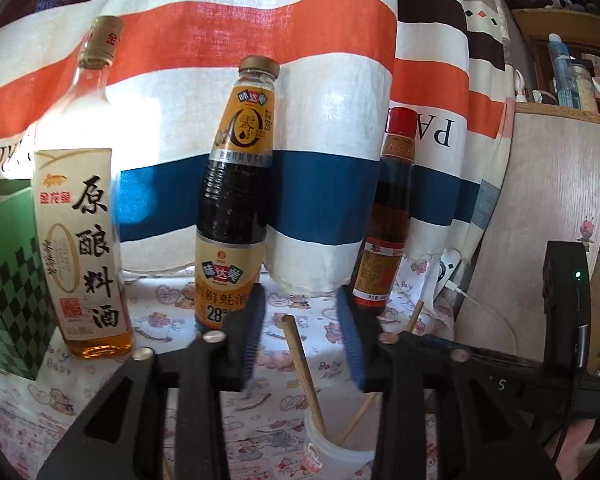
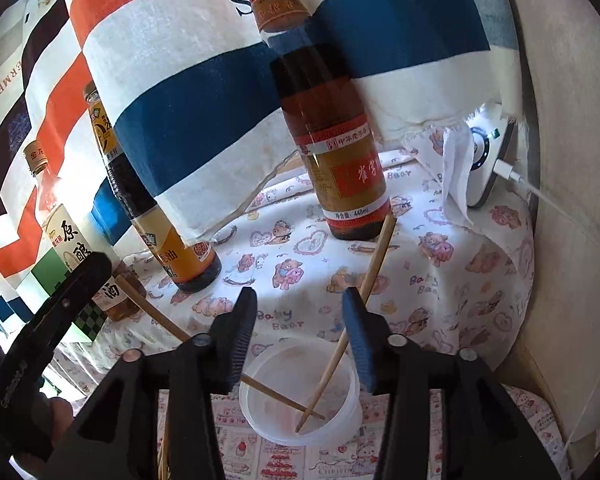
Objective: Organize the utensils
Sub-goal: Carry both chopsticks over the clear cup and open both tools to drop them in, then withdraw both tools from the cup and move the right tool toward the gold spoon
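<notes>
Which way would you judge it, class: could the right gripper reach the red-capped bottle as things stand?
Probably yes. The right gripper is open over the white cup, and only patterned cloth lies ahead; one chopstick leans close to the red-capped bottle.

The surface is covered by a white cloth printed with pink bears and hearts [image 2: 292, 240]. Standing on it are a clear cooking-wine bottle [image 1: 80, 220], a dark oyster-sauce bottle [image 1: 232, 208], a red-capped brown bottle [image 2: 332, 152], a green checked box [image 1: 8, 276] and a translucent white plastic cup [image 2: 300, 424].
</notes>
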`<state>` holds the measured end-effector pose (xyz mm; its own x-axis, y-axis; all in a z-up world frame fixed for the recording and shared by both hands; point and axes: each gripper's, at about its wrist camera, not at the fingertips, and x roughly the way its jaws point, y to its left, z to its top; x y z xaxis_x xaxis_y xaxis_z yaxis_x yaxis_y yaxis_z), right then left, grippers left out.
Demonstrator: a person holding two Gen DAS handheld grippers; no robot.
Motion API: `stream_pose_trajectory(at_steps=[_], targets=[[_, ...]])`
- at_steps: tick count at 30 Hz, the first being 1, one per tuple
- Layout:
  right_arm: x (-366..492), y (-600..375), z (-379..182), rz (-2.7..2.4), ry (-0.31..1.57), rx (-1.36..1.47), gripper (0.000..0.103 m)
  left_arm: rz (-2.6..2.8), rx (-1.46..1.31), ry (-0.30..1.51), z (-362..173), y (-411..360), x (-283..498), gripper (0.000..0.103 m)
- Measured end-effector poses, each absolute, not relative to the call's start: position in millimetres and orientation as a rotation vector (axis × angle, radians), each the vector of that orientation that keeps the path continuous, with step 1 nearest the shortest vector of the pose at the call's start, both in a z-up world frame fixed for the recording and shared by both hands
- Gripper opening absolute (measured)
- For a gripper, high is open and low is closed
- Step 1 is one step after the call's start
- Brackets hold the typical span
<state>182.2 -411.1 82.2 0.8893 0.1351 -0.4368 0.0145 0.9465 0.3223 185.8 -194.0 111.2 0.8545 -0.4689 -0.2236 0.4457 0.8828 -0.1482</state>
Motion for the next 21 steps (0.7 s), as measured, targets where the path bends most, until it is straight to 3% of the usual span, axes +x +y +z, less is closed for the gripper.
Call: stream_pose_trajectory(at_steps=[1,6,21], targets=[[179,-409,85,0.060,0.462,0.302,0.055,-0.473,-0.074,0.260,112,-190,182,0.064],[167,-400,100,0.096,0.423,0.304,0.059,-0.380,-0.047,0.261,117,-155,163,0.065],[76,-318,153,0.177,0.252,0.200,0.066,-0.172,0.018,0.145,166,-41,56,0.087]])
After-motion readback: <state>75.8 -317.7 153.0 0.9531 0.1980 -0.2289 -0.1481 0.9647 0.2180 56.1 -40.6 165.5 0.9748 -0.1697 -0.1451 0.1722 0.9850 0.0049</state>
